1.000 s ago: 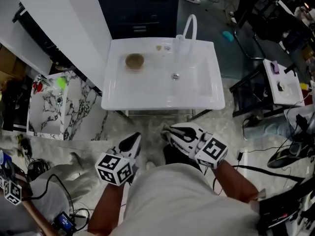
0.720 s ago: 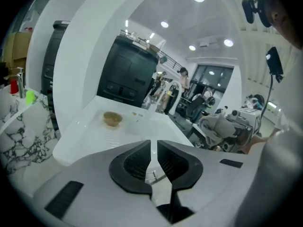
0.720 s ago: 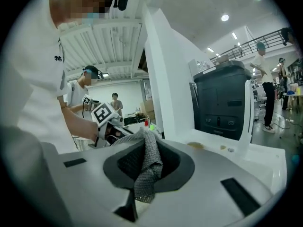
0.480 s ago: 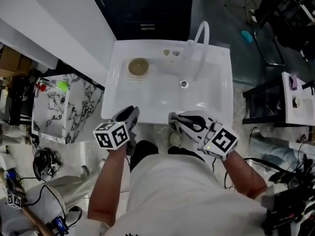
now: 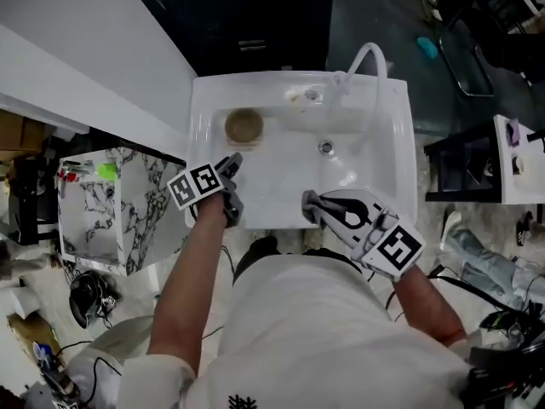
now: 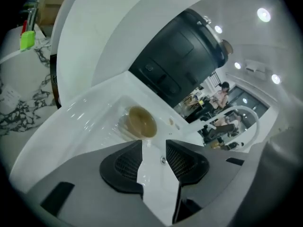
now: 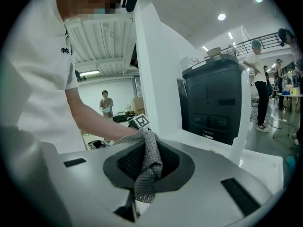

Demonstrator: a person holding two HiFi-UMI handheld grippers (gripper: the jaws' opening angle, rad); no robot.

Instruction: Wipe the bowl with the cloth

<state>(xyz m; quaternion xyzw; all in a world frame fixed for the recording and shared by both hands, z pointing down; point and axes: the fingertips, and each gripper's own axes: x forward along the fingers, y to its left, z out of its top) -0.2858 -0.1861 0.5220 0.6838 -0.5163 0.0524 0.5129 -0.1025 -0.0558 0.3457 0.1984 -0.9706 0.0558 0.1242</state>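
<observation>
A tan bowl (image 5: 244,126) sits upright in the back left corner of the sink (image 5: 281,181). The grey knitted cloth (image 7: 147,167) hangs bunched, pinched in the right claw (image 5: 311,204) at the sink's front edge.

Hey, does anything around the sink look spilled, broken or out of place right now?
Nothing stands out. The brown bowl looks whole in the back left corner of the sink, no spill shows, and the grey cloth hangs pinched in the right tongs.
</observation>
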